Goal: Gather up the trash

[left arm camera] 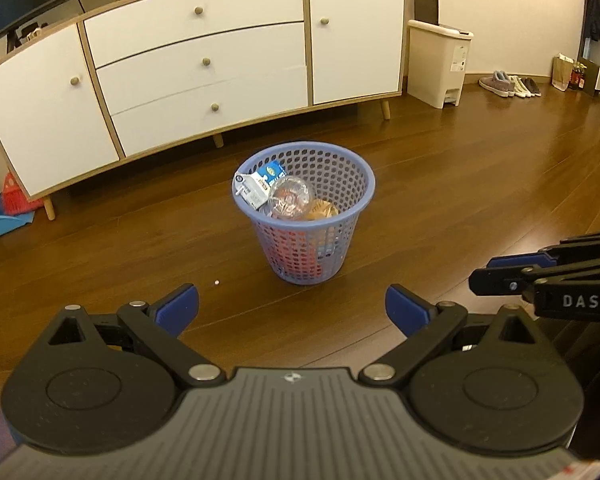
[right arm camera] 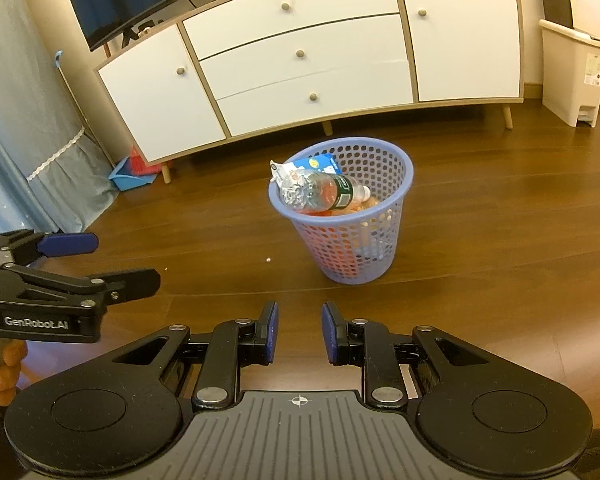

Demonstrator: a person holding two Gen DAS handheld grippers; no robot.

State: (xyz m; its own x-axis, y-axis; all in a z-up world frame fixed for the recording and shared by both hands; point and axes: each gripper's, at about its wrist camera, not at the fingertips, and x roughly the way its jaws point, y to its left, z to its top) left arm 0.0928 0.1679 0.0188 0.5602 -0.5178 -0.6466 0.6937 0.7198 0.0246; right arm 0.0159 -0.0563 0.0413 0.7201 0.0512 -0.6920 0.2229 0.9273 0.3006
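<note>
A lilac mesh basket [left arm camera: 340, 200] [right arm camera: 384, 208] stands on the wooden floor in front of me. Inside it lie a clear plastic bottle [left arm camera: 292, 199] [right arm camera: 320, 192], a blue and white carton [left arm camera: 260, 184] [right arm camera: 320, 163] and some orange trash. My left gripper [left arm camera: 292, 308] hovers short of the basket, wide open and holding nothing; it also shows at the left edge of the right wrist view [right arm camera: 100, 260]. My right gripper [right arm camera: 299, 332] is partly open with nothing between its blue pads; its fingers [left arm camera: 500, 276] show from the side at the right of the left wrist view.
A long white sideboard [left arm camera: 204, 60] [right arm camera: 300, 52] on wooden legs stands behind the basket. A cream pedal bin [left arm camera: 440, 60] [right arm camera: 572, 72] is to its right, shoes [left arm camera: 508, 84] farther right. A blue dustpan with a red brush [right arm camera: 132, 172] lies at the left. A small white crumb [left arm camera: 217, 281] [right arm camera: 268, 259] rests on the floor.
</note>
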